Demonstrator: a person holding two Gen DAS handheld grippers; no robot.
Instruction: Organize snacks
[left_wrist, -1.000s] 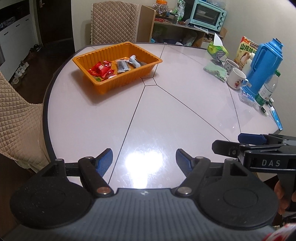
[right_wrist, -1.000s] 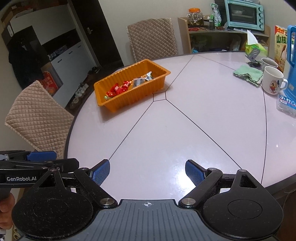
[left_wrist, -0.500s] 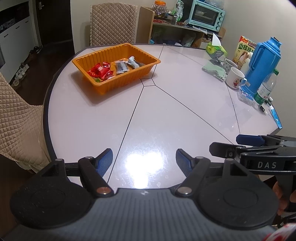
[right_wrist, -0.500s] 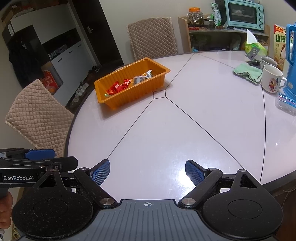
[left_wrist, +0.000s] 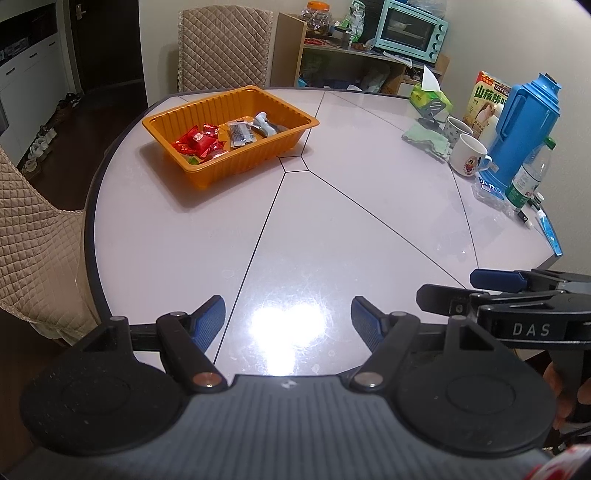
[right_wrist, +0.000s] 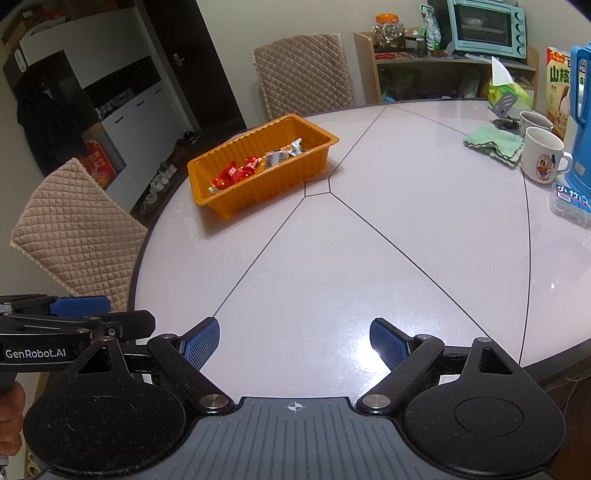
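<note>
An orange tray (left_wrist: 192, 173) stands at the far left of the round table (left_wrist: 332, 229); it also shows in the right wrist view (right_wrist: 236, 205). Inside lie red snack packets (left_wrist: 195, 142), a clear dark packet (left_wrist: 240, 134) and a pale blue-white packet (left_wrist: 264, 123). The red packets (right_wrist: 236, 171) show in the right wrist view too. My left gripper (left_wrist: 288, 317) is open and empty above the table's near edge. My right gripper (right_wrist: 293, 341) is open and empty beside it, and shows side-on in the left wrist view (left_wrist: 495, 286).
At the table's right stand two mugs (left_wrist: 469, 155), a green cloth (left_wrist: 424, 136), a blue thermos (left_wrist: 524, 129), a water bottle (left_wrist: 528, 177), a tissue box (left_wrist: 430, 98) and a carton (left_wrist: 487, 96). Quilted chairs (left_wrist: 33, 240) stand at the left and far side.
Both grippers have drawn back slightly from the table, so the tray looks a little farther away. Both stay open and empty.
</note>
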